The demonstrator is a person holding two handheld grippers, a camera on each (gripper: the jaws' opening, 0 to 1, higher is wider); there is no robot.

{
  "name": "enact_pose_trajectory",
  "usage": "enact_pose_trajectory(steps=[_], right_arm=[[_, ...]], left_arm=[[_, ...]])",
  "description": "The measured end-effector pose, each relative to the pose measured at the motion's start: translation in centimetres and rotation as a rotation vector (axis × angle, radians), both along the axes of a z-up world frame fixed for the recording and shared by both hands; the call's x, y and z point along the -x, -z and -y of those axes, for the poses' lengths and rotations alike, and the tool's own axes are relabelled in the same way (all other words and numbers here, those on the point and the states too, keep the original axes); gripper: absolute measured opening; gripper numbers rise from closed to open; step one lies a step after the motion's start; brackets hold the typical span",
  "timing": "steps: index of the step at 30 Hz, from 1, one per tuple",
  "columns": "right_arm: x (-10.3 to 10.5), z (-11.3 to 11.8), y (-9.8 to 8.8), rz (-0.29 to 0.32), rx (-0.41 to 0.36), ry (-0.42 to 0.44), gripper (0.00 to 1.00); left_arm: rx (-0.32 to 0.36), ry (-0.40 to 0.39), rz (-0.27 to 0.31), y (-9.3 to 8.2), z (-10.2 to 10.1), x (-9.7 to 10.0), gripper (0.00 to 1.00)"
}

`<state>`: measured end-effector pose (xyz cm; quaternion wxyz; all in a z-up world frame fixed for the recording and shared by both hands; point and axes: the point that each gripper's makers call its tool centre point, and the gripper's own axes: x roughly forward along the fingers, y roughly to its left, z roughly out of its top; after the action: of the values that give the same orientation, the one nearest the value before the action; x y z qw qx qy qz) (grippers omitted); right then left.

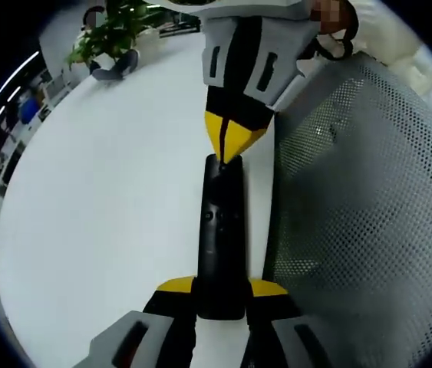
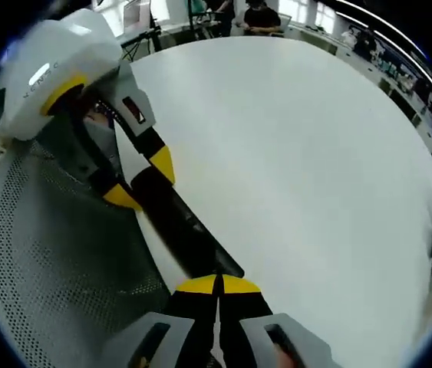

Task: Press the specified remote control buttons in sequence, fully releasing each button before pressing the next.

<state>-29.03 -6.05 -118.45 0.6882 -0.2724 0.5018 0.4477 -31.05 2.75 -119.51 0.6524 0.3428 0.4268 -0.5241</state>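
The remote [image 1: 220,238] lies lengthwise on the white table [image 1: 108,215], just beside the mesh chair back [image 1: 361,222] at 3 o'clock in the left gripper view. My left gripper [image 1: 221,295] pinches its near end, one yellow tip on each side. My right gripper [image 1: 235,138] comes in from 12 o'clock with its jaws pressed together into a single point that touches the far end of the remote, as far as I can judge.

In the right gripper view the arrangement reverses: the closed right gripper [image 2: 217,285] rises from 6 o'clock to the nearer end of the remote [image 2: 181,222], and the left gripper [image 2: 143,180] clamps the other end toward 10 o'clock, with the chair mesh [image 2: 62,268] at 8 o'clock.

Risks, as I judge them:
- The closed tip is narrow and the buttons are too small for me to tell apart here, so I may land on the wrong one or straddle two.
- A press this far from the left grip can lever the remote and tilt it in the jaws, or slide it toward the chair.
- A lift that is too shallow leaves the button partly down, which breaks the release rule.

Pose: the two grippers face each other along the remote's length, the left low and level, the right angled down onto it.
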Motion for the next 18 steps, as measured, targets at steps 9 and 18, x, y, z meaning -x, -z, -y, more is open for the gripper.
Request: enact_pose_trajectory(steps=[9,18], right_arm=[[-0.2,0.29,0.03,-0.062,-0.01,-0.008,0.0],[-0.11,0.24,0.05,-0.062,-0.033,0.057,0.0]], left_arm=[[0.056,-0.018,0.016,-0.07,0.01,0.07,0.23],[0.174,-0.046,0.044,-0.18,0.15,0.05,0.23]])
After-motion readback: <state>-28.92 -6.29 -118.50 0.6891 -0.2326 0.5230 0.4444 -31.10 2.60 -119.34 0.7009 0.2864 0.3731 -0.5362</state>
